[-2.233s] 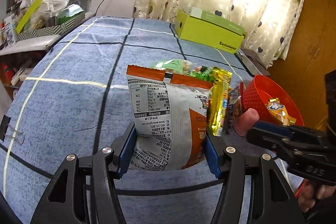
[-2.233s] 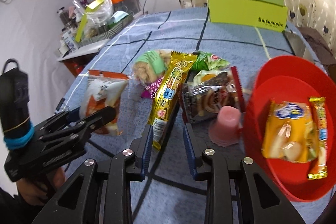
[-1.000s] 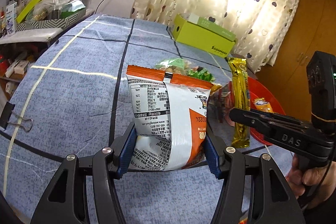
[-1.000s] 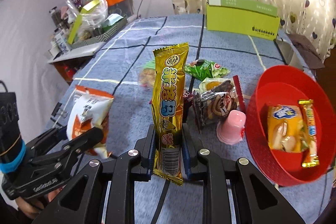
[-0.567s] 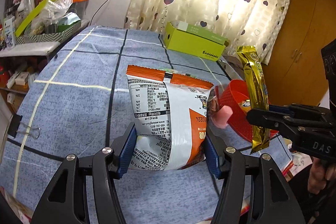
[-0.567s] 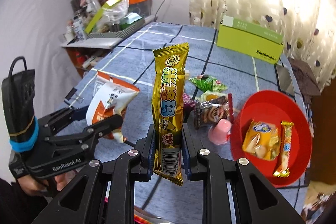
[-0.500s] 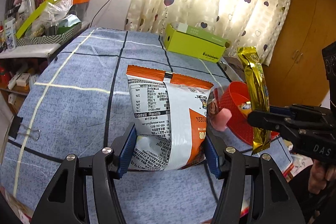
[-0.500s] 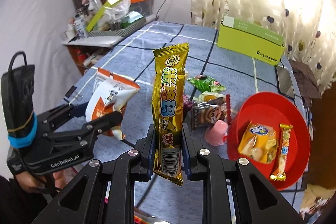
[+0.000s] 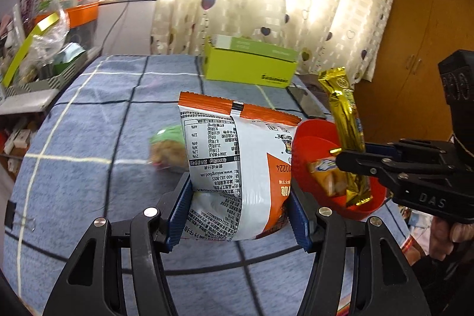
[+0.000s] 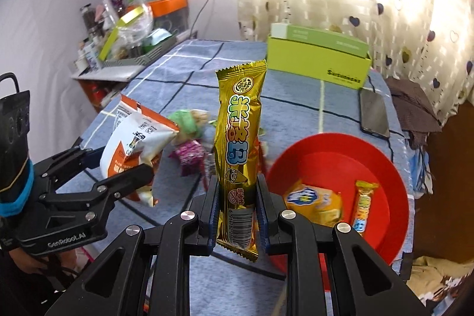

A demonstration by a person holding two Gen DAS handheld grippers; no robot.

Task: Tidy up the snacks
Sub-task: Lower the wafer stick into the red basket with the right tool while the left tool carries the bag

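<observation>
Over blue tablecloth (image 9: 89, 114), both tools angle downward, probably clear of it.

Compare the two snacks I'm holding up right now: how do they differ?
The gold bar is long, narrow and shiny; the chip bag is broad, puffy, white and orange. The right tongs pinch the bar nearly shut; the left tongs span the bag wide. Both are clamped near their lower ends, upright above the blue cloth.
</observation>
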